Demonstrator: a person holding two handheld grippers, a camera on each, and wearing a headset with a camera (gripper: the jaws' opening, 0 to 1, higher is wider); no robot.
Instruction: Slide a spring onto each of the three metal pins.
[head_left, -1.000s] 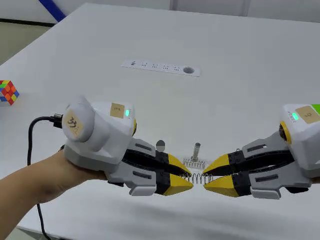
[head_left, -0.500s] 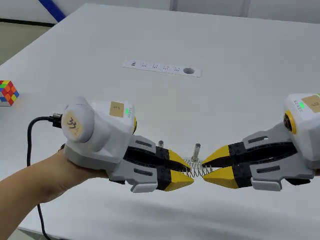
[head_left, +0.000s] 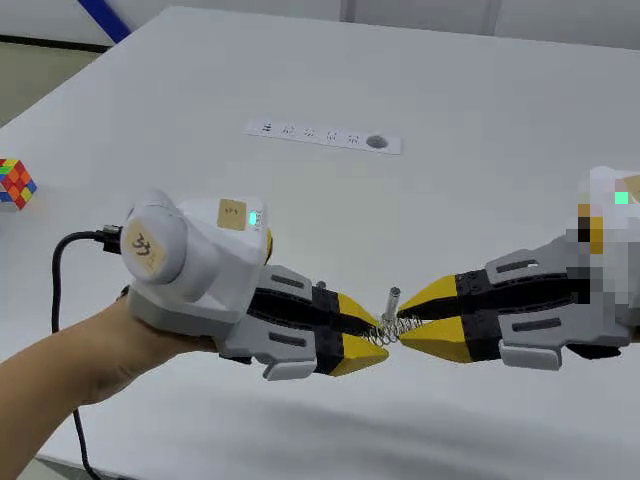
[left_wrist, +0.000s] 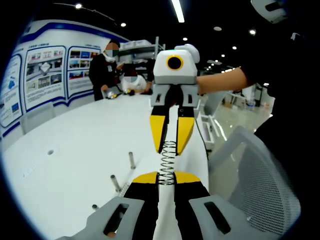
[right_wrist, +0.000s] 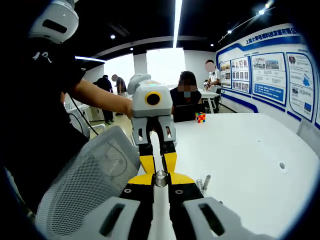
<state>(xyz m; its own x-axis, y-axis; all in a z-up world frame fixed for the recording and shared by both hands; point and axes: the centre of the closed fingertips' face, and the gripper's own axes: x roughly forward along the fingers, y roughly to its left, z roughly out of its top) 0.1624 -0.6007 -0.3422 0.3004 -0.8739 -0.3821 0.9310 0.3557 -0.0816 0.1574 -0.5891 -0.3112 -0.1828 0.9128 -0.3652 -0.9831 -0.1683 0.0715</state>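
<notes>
Spring is held above the white table and spans tip to tip: left gripper is pinched nearly closed on one end, right gripper likewise on the other. Judged light, thin-wired and liable to bow or flick free, so best held across the coils near one end with the bore left clear. Nearest metal pin stands upright just at 12 o'clock of the spring, a second pin at 10 o'clock. The power strip at 12 and the Rubik's cube at 9 are well apart and should not obstruct.

left tongs sticker illegible, wall posters blurred
</notes>
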